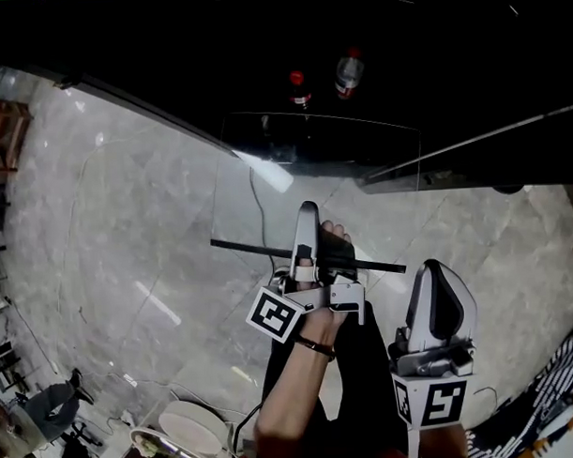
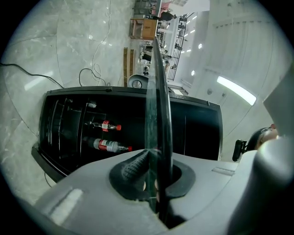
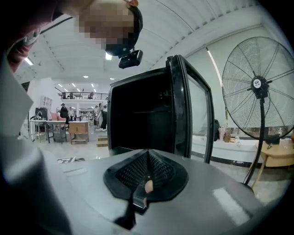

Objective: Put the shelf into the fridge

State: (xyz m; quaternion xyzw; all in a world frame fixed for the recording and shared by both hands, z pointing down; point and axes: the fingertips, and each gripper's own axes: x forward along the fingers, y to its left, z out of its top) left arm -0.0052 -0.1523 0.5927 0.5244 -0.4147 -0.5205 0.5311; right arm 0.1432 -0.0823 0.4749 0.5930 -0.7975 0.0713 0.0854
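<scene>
Marble floor (image 1: 99, 230) runs under me up to the open fridge (image 1: 261, 46), two bottles (image 1: 349, 73) lying in its dark cavity. My left gripper (image 1: 308, 234) is clamped on the near edge of the glass shelf (image 1: 360, 193). The pane reaches straight ahead from the jaws towards the opening, with its black trim bar lying crosswise. The far edge seems to sit at the fridge mouth, though clear glass makes that hard to trace. My right gripper (image 1: 437, 307) hangs lower beside it, jaws together and empty.

Bottle labels (image 2: 104, 145): showing red inside the fridge (image 2: 202, 133), lettering too small for reading.
Floor print (image 3: 67, 159): lying left of the fridge, blurring past reading.
</scene>
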